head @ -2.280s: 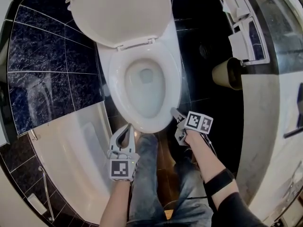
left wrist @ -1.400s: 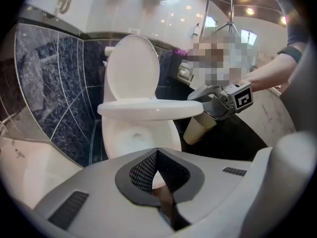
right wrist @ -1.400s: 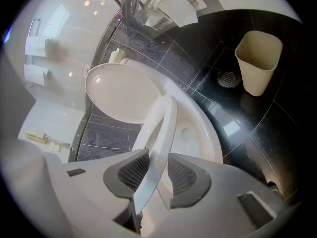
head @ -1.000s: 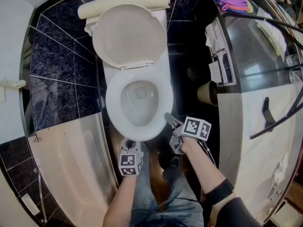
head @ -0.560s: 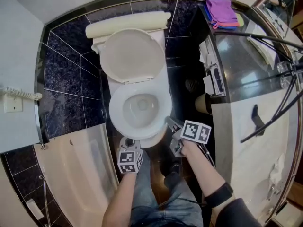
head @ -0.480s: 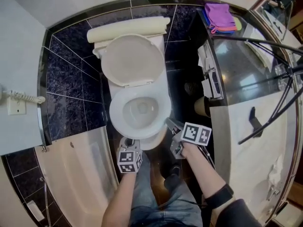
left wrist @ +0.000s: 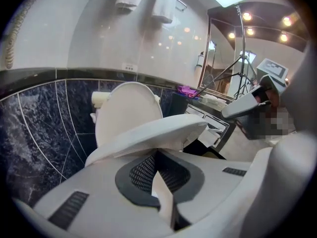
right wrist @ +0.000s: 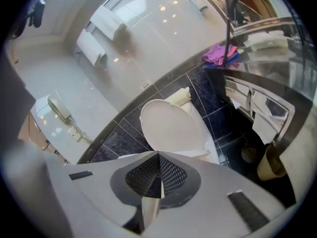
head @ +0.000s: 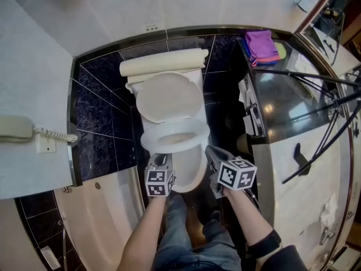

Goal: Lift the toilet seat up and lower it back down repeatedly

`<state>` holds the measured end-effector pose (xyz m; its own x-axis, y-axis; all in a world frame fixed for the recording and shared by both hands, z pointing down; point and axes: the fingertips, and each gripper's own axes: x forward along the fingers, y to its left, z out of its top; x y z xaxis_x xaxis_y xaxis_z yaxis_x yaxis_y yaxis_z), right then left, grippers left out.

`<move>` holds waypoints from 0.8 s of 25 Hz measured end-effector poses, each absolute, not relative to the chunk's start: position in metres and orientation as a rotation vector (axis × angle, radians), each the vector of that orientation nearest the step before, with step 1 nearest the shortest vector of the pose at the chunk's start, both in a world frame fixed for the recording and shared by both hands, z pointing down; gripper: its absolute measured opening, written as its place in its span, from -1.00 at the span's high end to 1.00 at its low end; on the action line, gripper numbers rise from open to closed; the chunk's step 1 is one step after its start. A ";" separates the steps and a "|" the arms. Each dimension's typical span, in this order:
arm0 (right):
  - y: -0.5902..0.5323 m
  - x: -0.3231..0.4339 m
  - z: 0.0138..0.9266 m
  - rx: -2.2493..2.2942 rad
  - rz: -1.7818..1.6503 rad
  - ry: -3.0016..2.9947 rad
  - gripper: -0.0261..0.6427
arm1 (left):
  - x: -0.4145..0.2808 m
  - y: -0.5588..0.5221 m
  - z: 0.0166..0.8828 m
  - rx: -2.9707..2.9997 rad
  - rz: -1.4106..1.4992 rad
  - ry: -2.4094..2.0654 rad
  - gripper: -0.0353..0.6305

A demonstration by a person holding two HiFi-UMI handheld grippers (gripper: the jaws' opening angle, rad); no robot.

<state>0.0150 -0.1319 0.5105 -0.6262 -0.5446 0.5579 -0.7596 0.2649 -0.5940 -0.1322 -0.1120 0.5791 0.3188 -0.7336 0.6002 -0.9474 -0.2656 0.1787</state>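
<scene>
Left gripper [left wrist: 157, 153] clenched, touching half-raised white plastic toilet seat [left wrist: 163, 132] front edge | right gripper [head: 210, 150] just clenching shut, empty, hovering at seat's 4 o'clock.

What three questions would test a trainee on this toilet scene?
1. True or false: the lid stands up.
2. The seat is: A flat on the bowl; B partly raised; C fully up.
3. Which claw is at the seat's front edge?
Key: 1 true; 2 B; 3 the left claw.
</scene>
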 end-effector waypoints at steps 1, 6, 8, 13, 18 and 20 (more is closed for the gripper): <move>-0.136 0.012 0.503 1.206 1.219 -2.314 0.87 | -0.135 -0.122 0.574 2.089 0.548 -1.481 0.92; -0.153 -0.002 0.478 1.180 0.928 -2.362 0.87 | -0.144 -0.169 0.556 2.134 0.529 -1.478 0.92; -0.158 -0.007 0.472 1.172 0.875 -2.369 0.87 | -0.146 -0.185 0.551 2.147 0.529 -1.475 0.92; -0.168 -0.016 0.463 1.163 0.853 -2.373 0.87 | -0.155 -0.225 0.544 2.166 0.530 -1.491 0.92; -0.177 -0.019 0.459 1.148 0.828 -2.375 0.87 | -0.163 -0.266 0.539 2.179 0.533 -1.517 0.92; -0.181 -0.020 0.458 1.145 0.820 -2.377 0.87 | -0.166 -0.281 0.540 2.179 0.548 -1.524 0.92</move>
